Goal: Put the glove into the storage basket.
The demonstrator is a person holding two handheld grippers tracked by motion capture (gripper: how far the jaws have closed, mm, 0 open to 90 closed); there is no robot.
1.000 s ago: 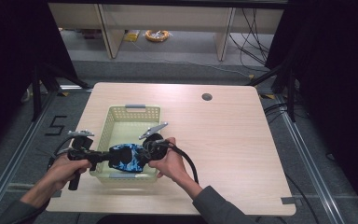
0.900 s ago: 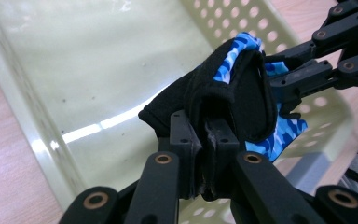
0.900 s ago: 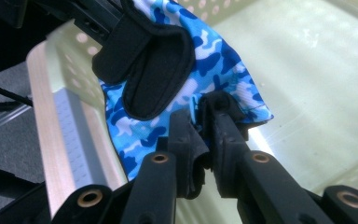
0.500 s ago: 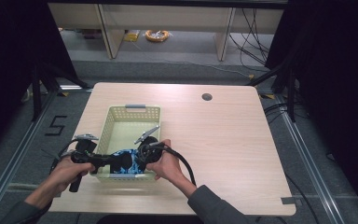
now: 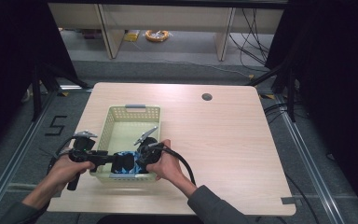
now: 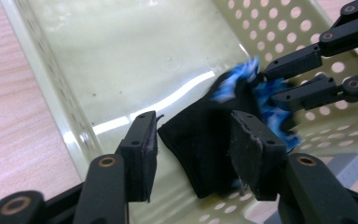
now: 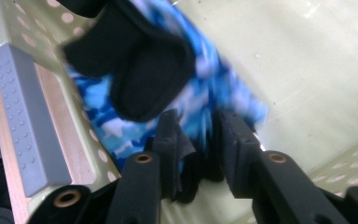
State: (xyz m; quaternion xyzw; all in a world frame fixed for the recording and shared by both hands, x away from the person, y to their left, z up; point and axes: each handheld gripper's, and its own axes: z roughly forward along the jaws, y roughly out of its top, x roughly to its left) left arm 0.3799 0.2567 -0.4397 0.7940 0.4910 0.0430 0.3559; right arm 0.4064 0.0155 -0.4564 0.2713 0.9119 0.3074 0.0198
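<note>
Now the cloth (inside the basket) lies between both unclenching tools' spread jaws.

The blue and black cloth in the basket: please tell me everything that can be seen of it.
The cloth is a soft fabric piece, black on one side and printed in blue, white and dark blue camouflage on the other. It lies folded and bunched at the near end of the pale perforated basket, resting on its floor. The left gripper has just been opening; its jaws stand apart around a black fold. The right gripper has also been opening, with cloth between its jaws; whether they press it is unclear.
</note>
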